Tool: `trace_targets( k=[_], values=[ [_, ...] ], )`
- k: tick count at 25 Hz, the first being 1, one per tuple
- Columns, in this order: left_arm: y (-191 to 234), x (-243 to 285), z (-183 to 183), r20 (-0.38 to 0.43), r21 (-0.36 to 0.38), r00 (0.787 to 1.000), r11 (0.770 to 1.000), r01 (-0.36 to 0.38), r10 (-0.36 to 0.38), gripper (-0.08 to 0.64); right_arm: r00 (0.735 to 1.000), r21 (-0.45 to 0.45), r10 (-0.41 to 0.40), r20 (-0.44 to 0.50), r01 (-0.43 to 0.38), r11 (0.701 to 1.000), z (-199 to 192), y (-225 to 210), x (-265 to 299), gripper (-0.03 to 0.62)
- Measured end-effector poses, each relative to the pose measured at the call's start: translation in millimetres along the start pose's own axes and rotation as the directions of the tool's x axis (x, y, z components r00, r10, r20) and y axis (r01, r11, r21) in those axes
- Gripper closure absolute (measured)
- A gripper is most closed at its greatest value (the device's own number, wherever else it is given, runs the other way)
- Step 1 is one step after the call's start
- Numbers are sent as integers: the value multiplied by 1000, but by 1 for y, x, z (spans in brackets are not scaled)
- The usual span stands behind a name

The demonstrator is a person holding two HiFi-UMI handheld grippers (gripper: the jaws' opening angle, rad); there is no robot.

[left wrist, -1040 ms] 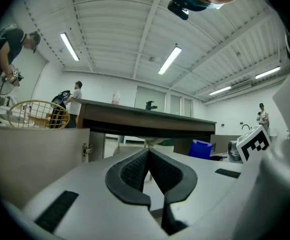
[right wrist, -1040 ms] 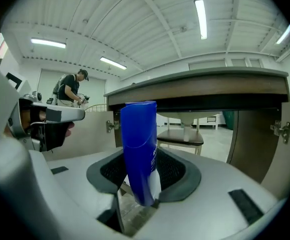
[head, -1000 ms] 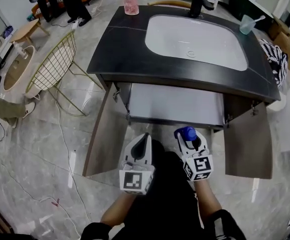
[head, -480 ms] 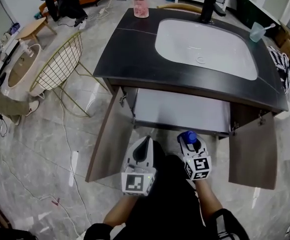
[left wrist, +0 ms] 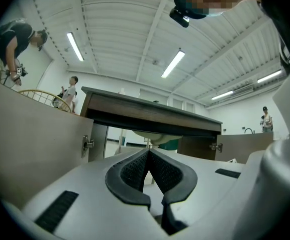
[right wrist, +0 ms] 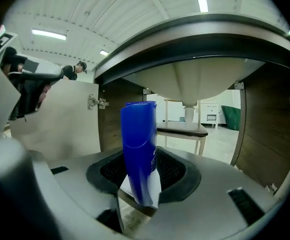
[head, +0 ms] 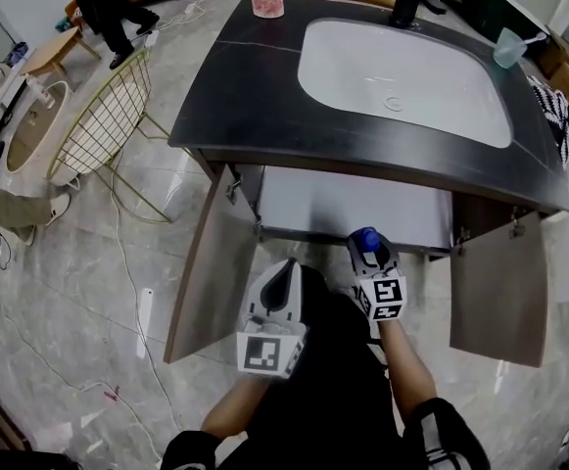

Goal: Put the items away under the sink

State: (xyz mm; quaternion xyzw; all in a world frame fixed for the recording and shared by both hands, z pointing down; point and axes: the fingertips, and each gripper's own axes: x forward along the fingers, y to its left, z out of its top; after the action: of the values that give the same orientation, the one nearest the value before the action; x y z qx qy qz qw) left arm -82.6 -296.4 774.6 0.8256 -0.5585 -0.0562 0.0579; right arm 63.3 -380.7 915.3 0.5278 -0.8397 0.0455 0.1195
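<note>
The right claw clamps a tall blue plastic bottle upright between its wide-set black pads, just before the open wooden cabinet under the white sink, while the left claw is pinched closed on nothing.

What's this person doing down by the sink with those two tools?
A person is down in front of the cabinet under the sink, with both doors open. The right gripper holds a blue bottle upright at the open front. The left gripper is shut and empty.
</note>
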Motion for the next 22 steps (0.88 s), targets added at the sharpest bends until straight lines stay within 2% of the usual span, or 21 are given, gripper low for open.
trace_targets(
  k=[8,22],
  values=[
    [4,9,-9,-21,-8,1000,1000,-5,5,545,999,-28,-24,-29,23,999,-31,-20,42,436],
    [12,22,-13,-28,-16,1000,1000,-4,3,545,993,-7,-57,-106,56,998,-95,-47,96,434]
  ],
)
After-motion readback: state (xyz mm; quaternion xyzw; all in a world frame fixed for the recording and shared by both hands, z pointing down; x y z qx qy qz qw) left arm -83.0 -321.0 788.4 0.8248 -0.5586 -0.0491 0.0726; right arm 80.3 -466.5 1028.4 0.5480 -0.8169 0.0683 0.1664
